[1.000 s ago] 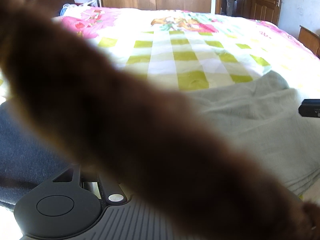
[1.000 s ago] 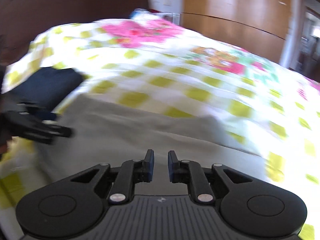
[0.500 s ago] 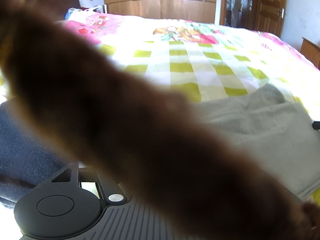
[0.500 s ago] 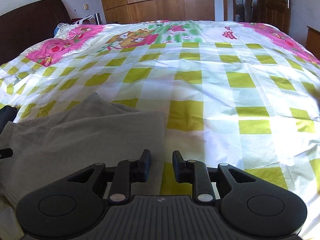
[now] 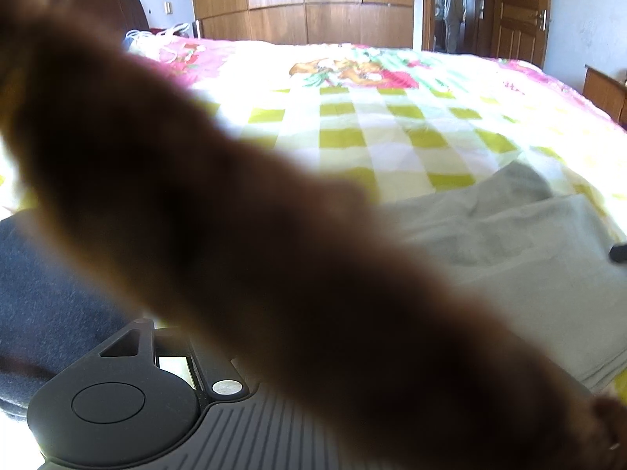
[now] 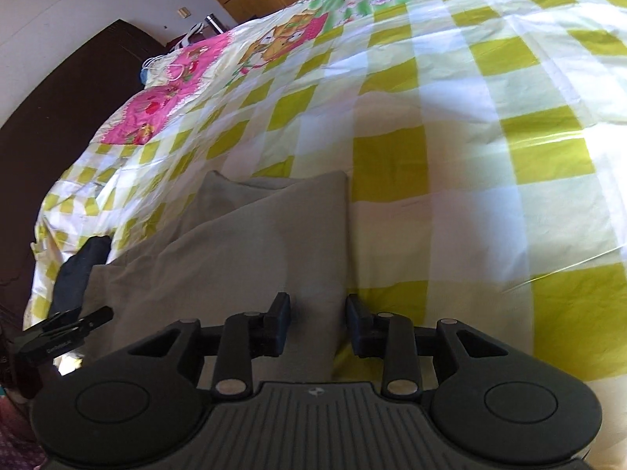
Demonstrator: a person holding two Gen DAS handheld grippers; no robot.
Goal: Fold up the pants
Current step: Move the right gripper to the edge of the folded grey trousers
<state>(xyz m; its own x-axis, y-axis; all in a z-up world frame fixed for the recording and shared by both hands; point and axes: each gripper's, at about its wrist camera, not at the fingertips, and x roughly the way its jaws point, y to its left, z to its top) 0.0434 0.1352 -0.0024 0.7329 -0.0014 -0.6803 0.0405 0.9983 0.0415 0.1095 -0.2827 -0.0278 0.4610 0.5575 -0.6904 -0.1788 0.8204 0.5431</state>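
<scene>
Folded grey pants lie on the checked bedspread; they also show in the left wrist view. My right gripper is open, low over the pants' right edge, holding nothing. In the left wrist view a blurred brown shape close to the lens hides my left gripper's fingers. The left gripper shows from the side at the pants' left edge in the right wrist view, but whether it is open or shut is unclear.
A dark blue garment lies left of the grey pants, also seen in the right wrist view. A dark headboard stands at the left. Wooden wardrobes and a door stand beyond the bed.
The right gripper has opened wider, tilted, and dropped closer to the pants' right edge. The left wrist view has barely moved and stays blocked by the brown shape.
</scene>
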